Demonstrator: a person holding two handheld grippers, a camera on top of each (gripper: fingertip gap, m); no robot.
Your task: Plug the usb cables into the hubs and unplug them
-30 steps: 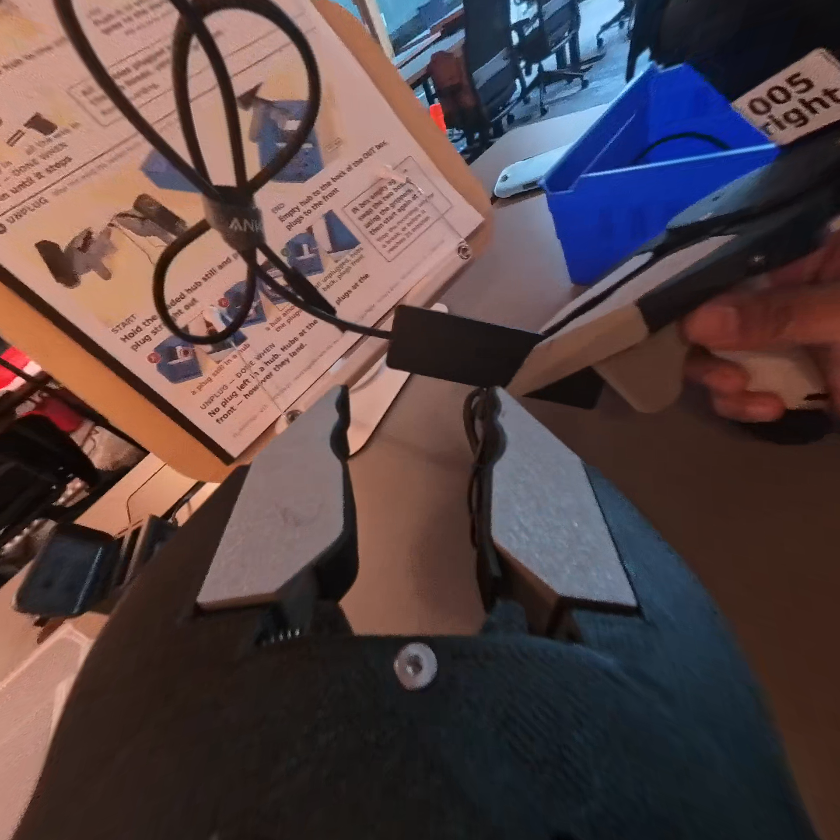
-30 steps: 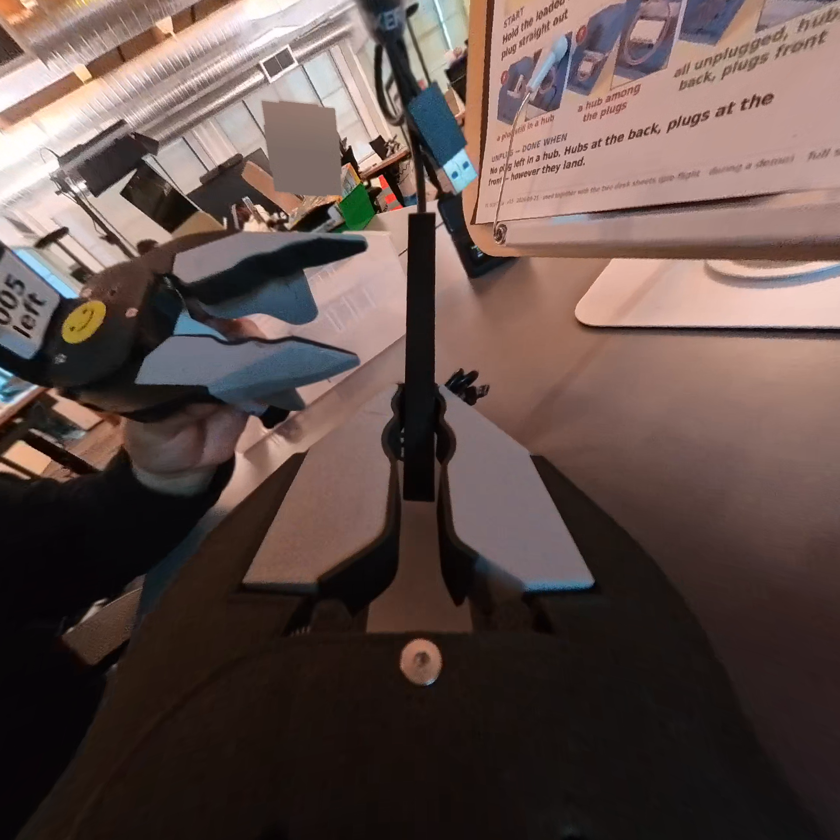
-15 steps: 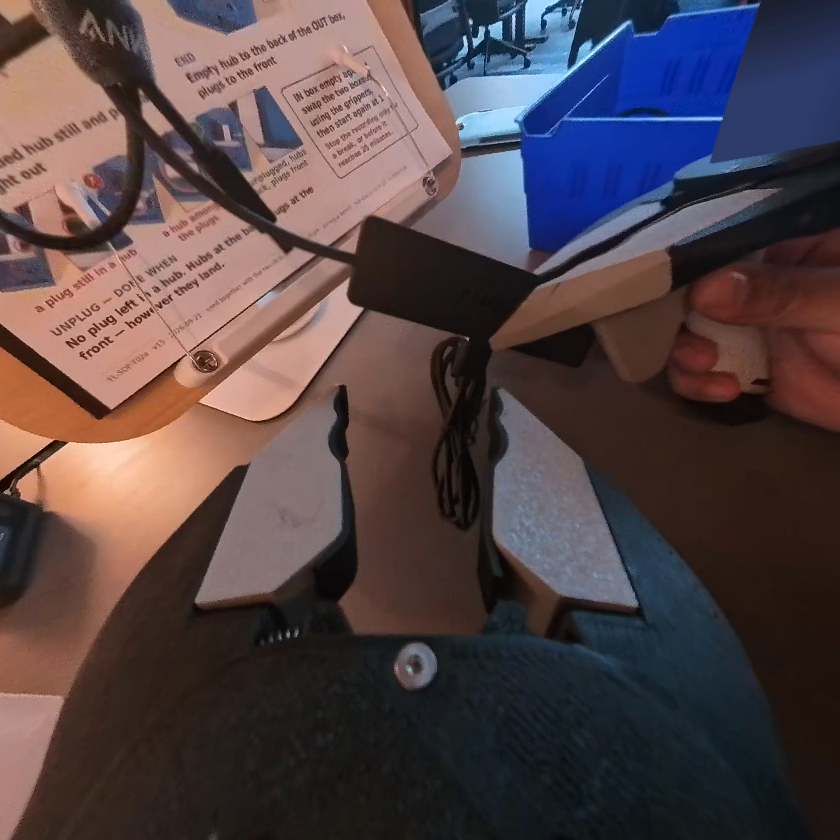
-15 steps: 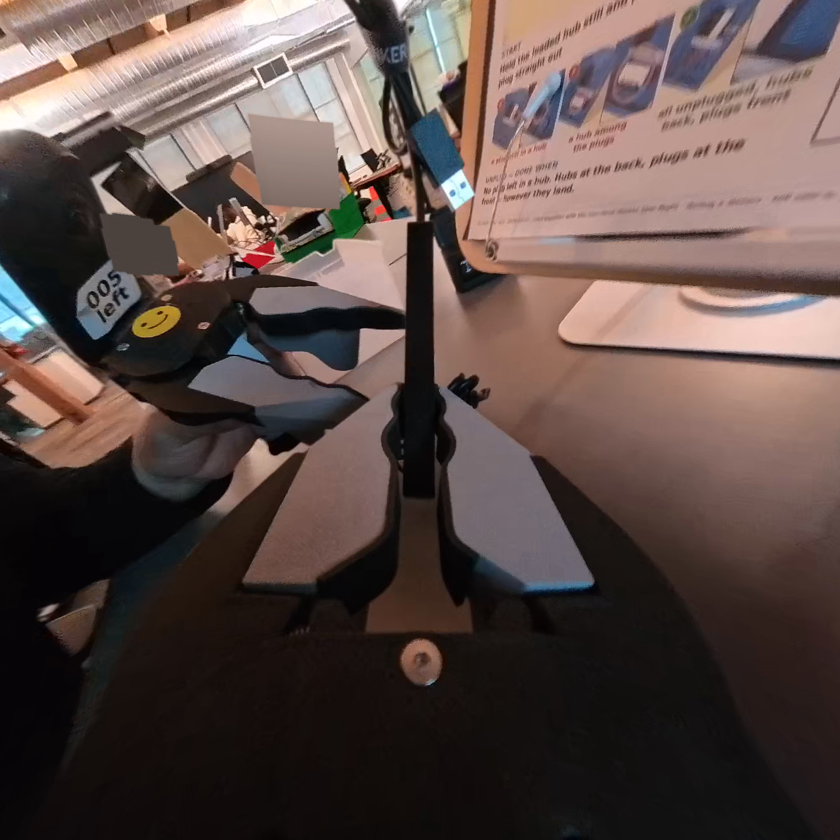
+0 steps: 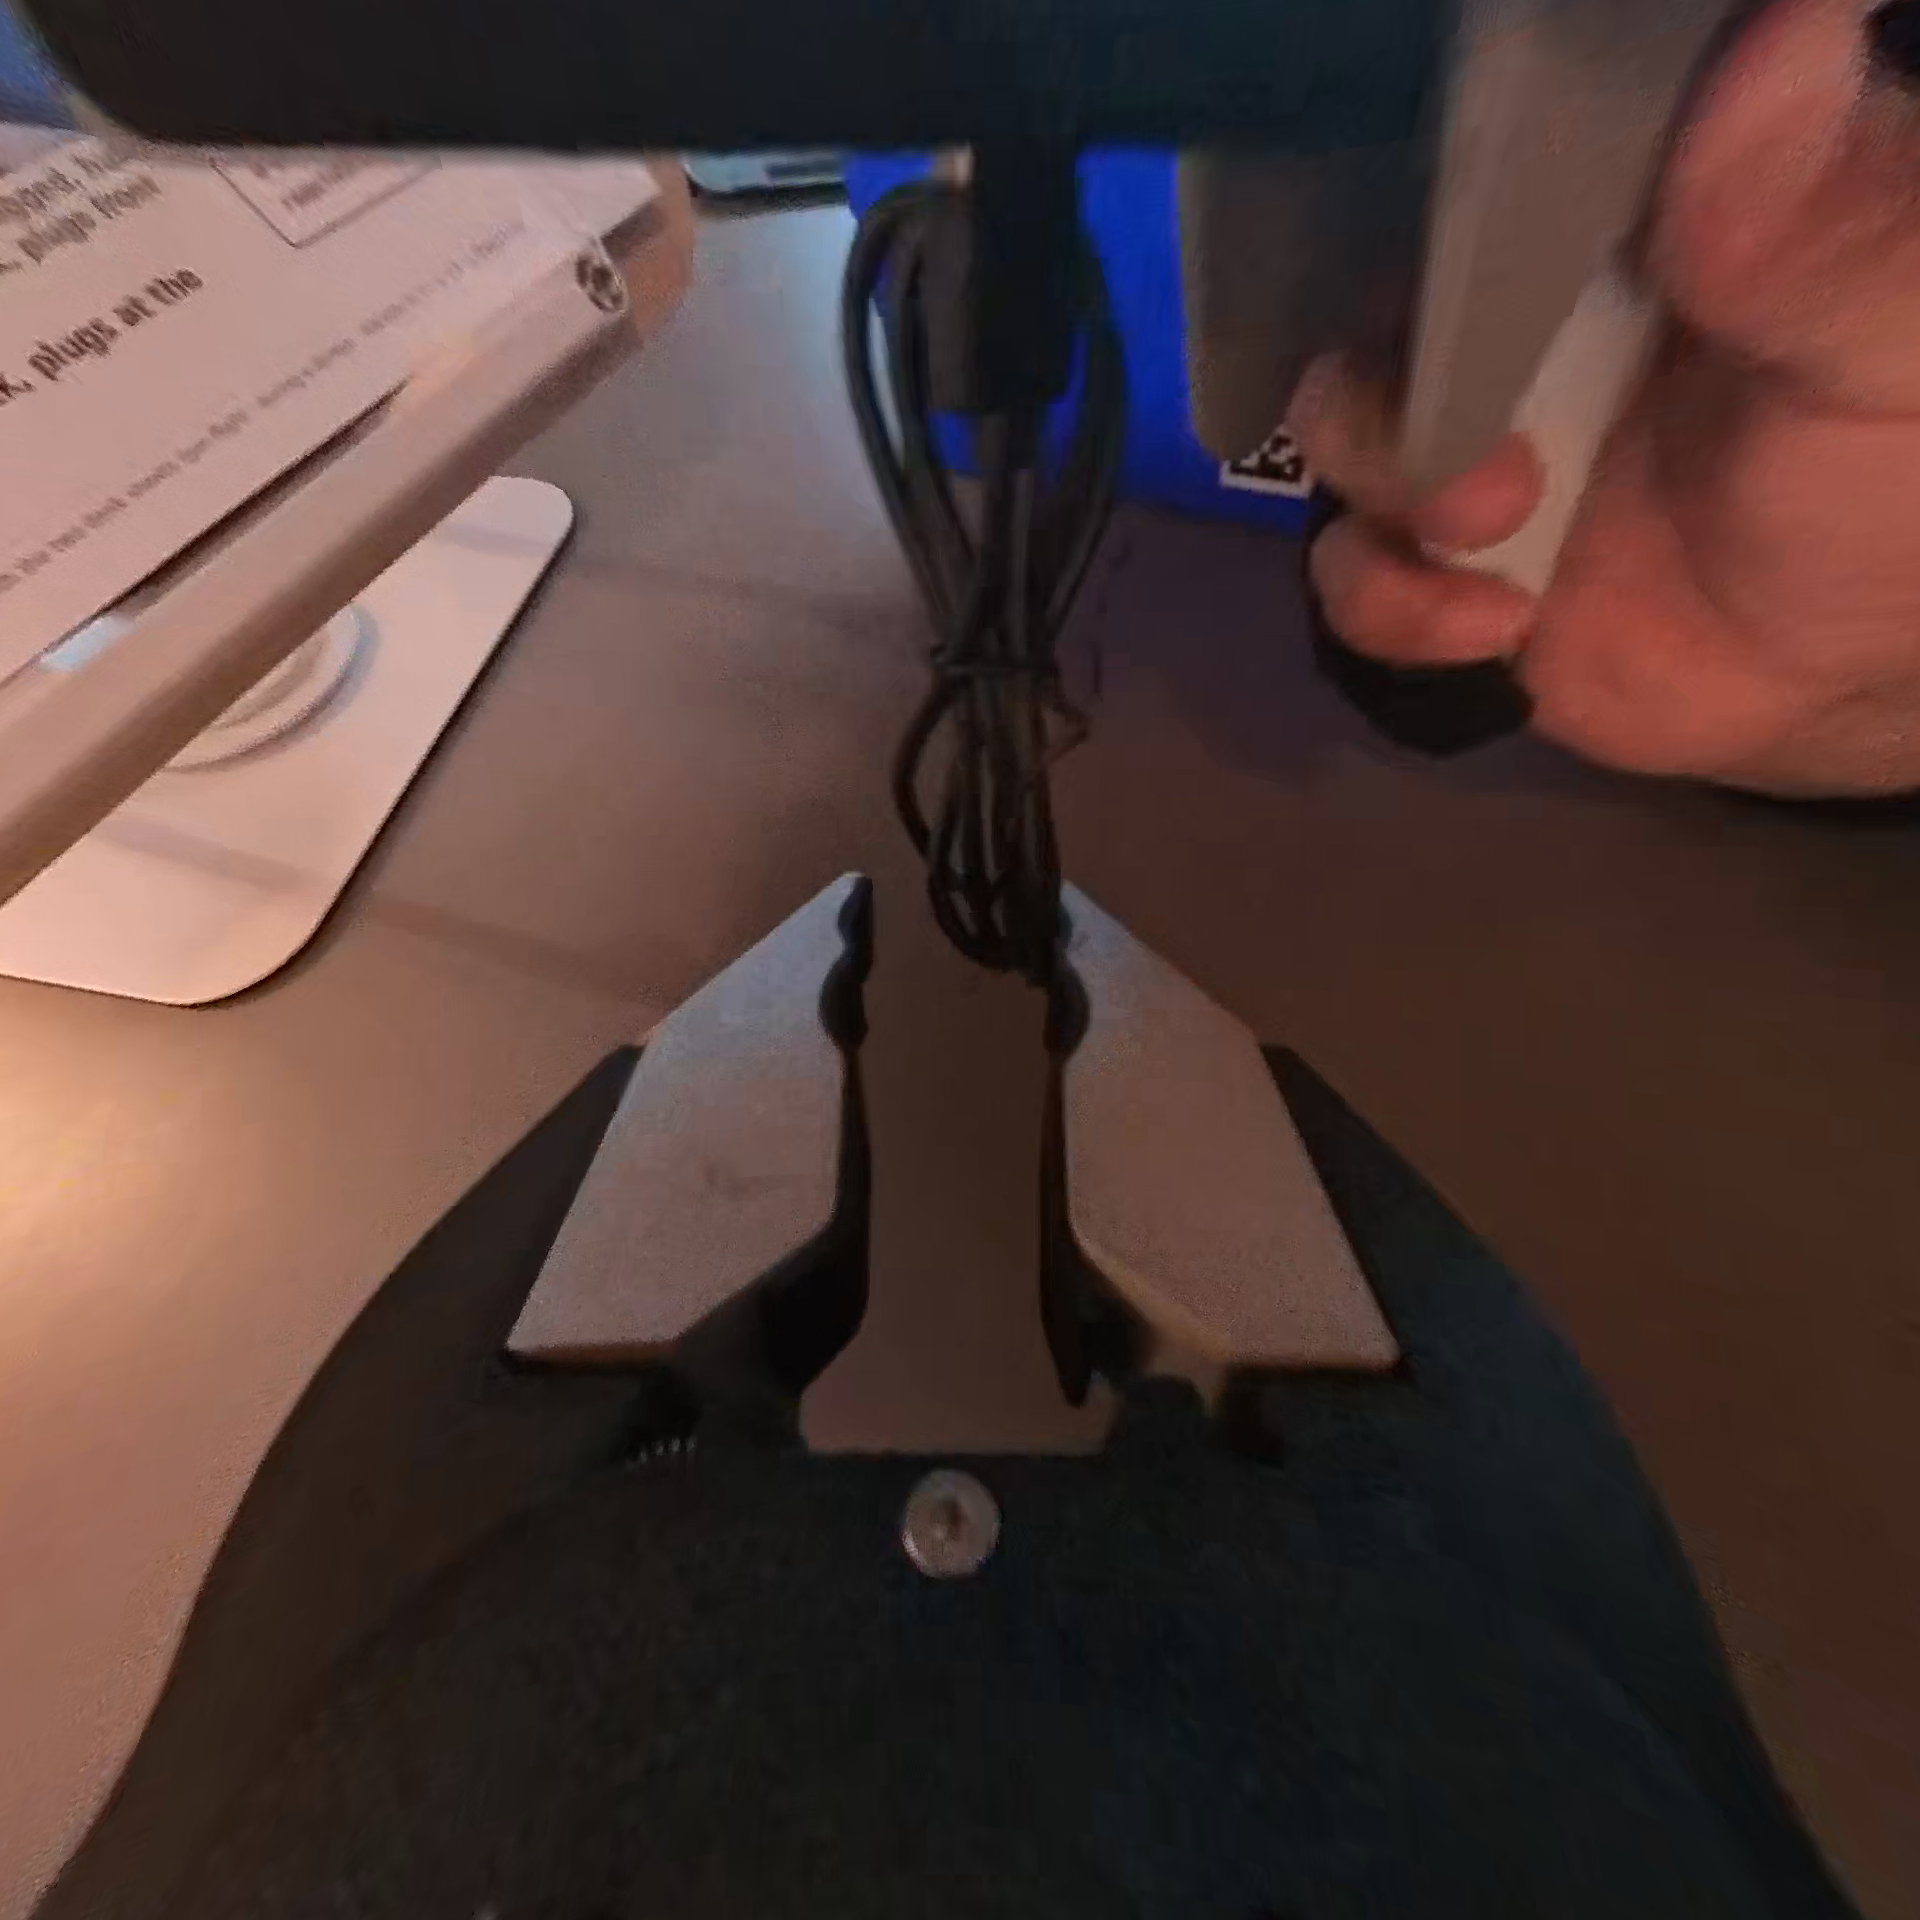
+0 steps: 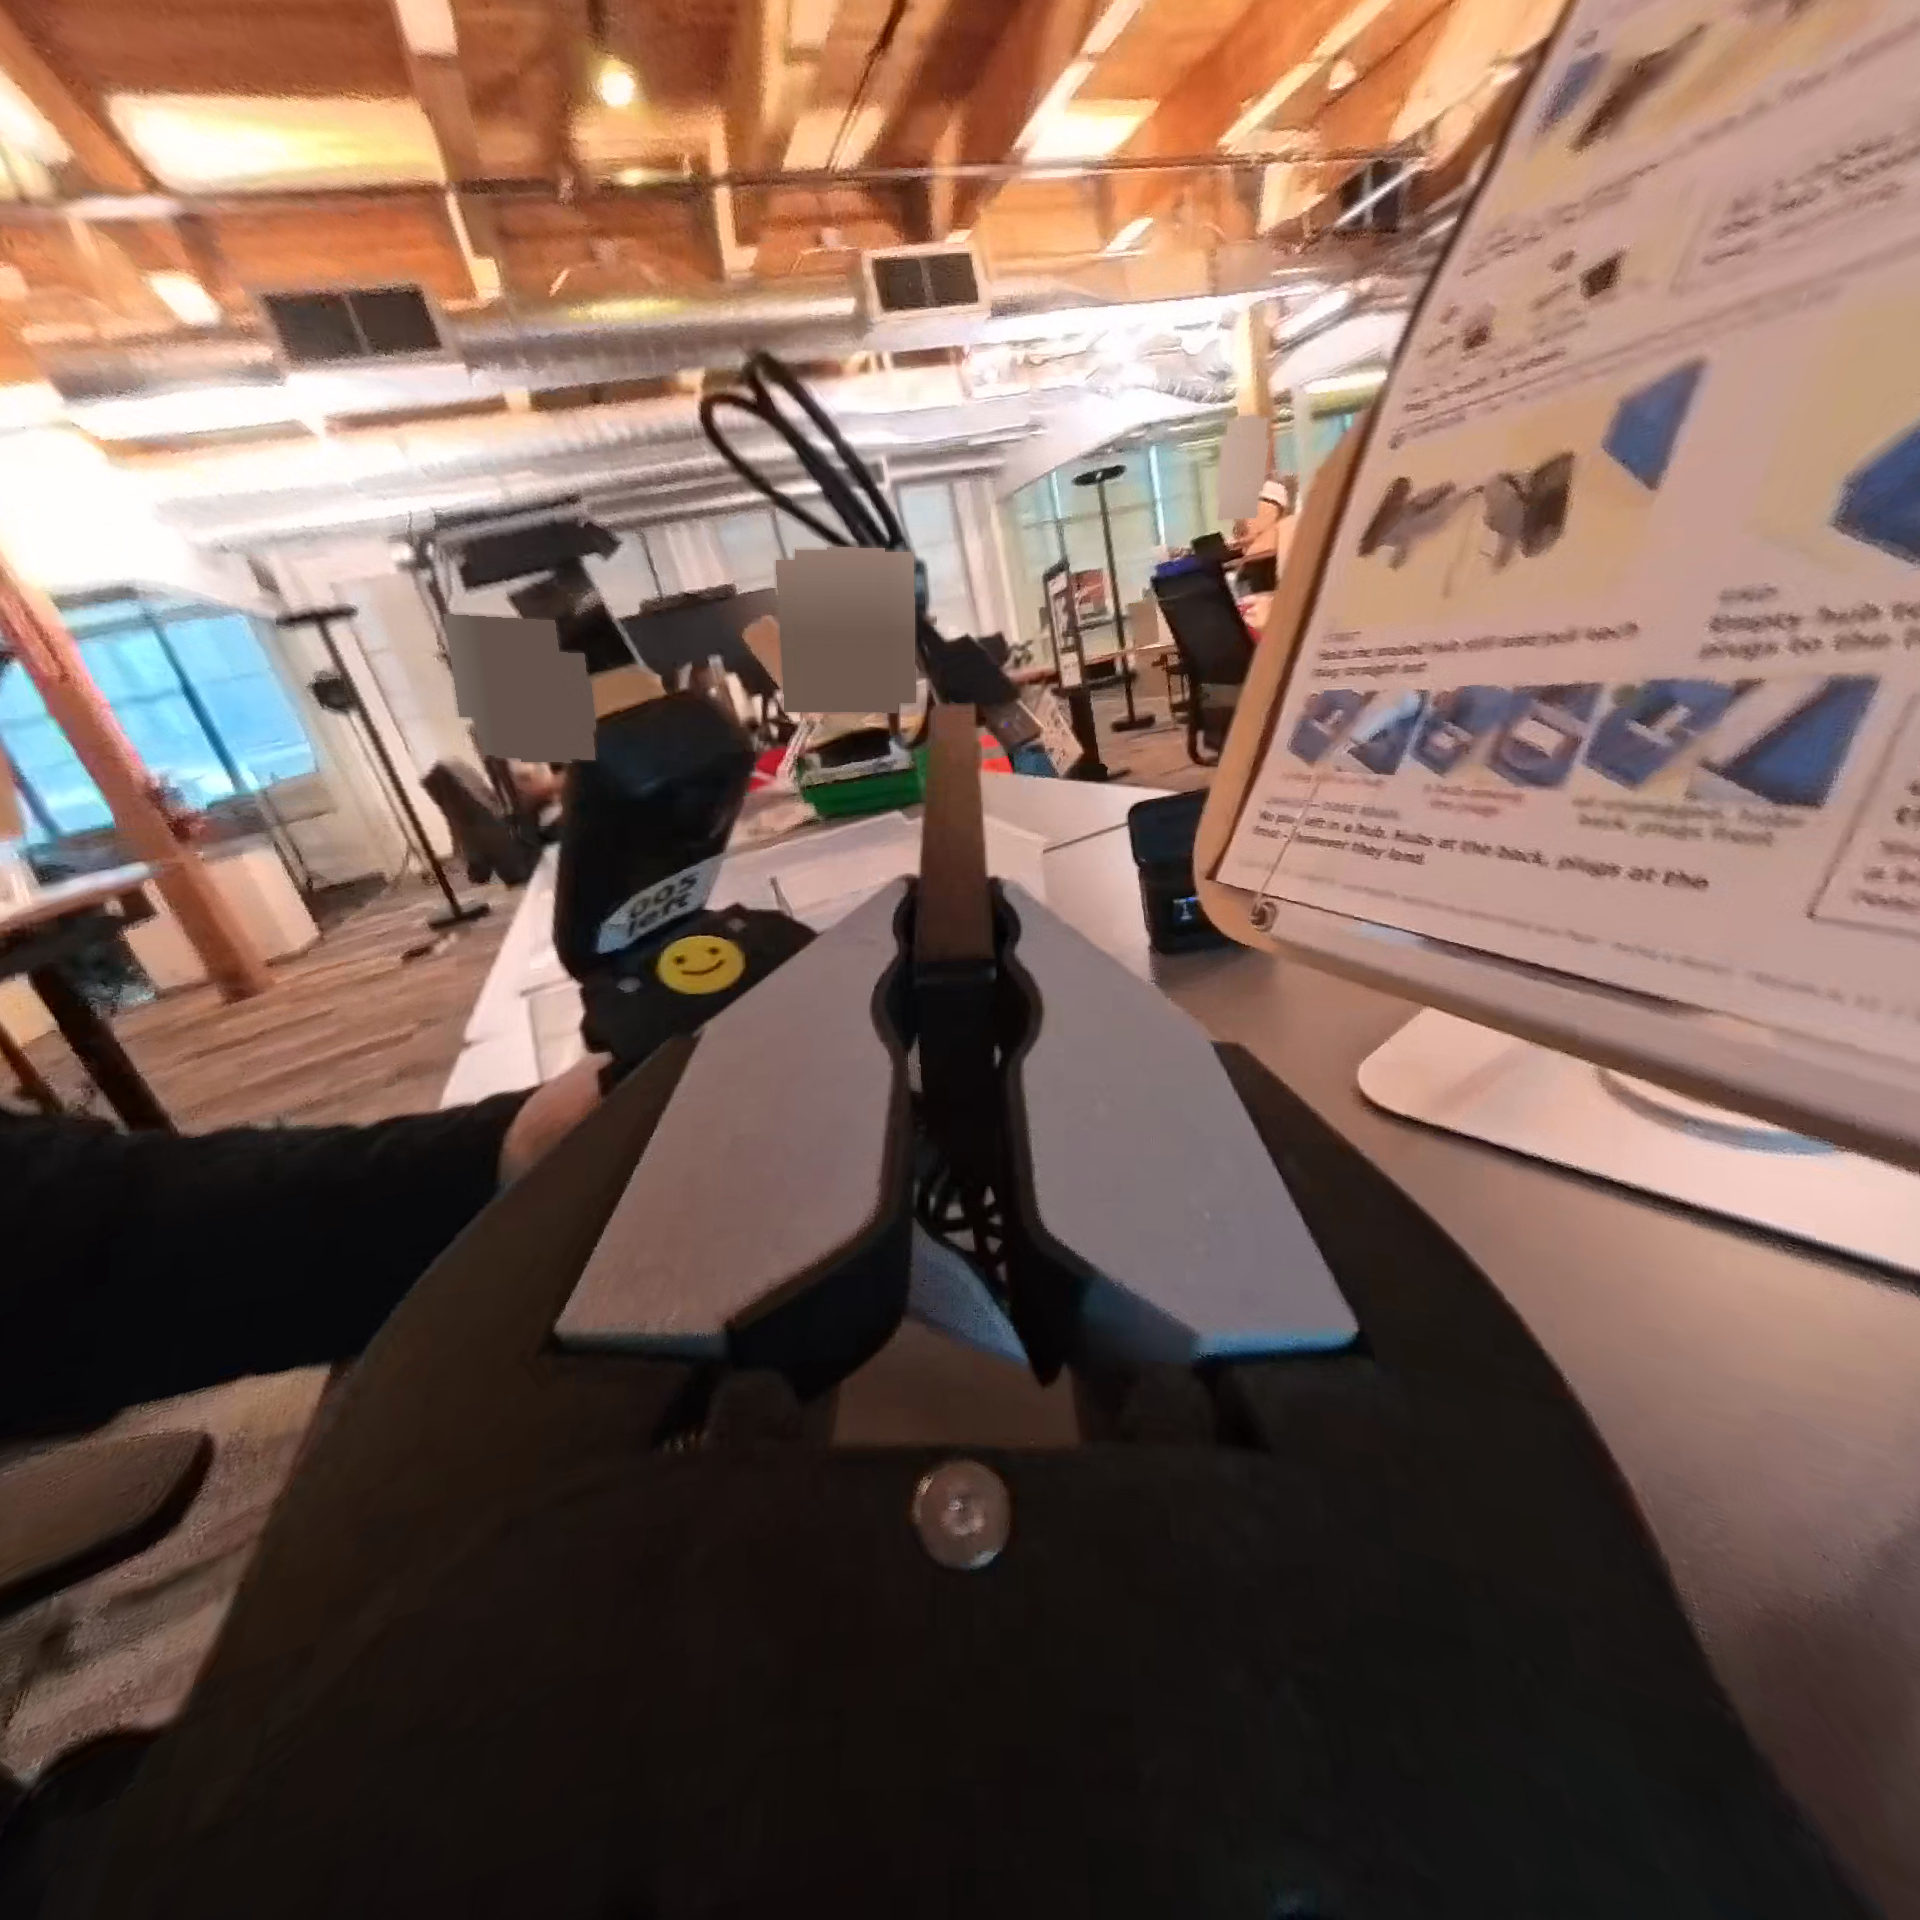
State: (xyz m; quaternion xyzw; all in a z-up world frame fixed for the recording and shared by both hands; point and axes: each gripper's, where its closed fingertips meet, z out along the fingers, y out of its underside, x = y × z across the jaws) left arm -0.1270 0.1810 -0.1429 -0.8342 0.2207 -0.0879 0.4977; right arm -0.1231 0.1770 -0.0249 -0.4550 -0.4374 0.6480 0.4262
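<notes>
Left wrist view: the left gripper [image 5: 961,925] hangs over the desk [image 5: 520,831] with jaws apart, a bundled usb cable [image 5: 987,675] dangling from above to its right finger; the top is blurred.

Right wrist view: the right gripper [image 6: 951,935], tilted upward, clamps the slim hub [image 6: 951,821] edge-on.

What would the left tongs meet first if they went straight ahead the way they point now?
Probably the bundled black cable hanging from the hub held above; its lower loops dangle right at the left tongs' tips. The blue bin lies farther along. Depth is unclear.
</notes>
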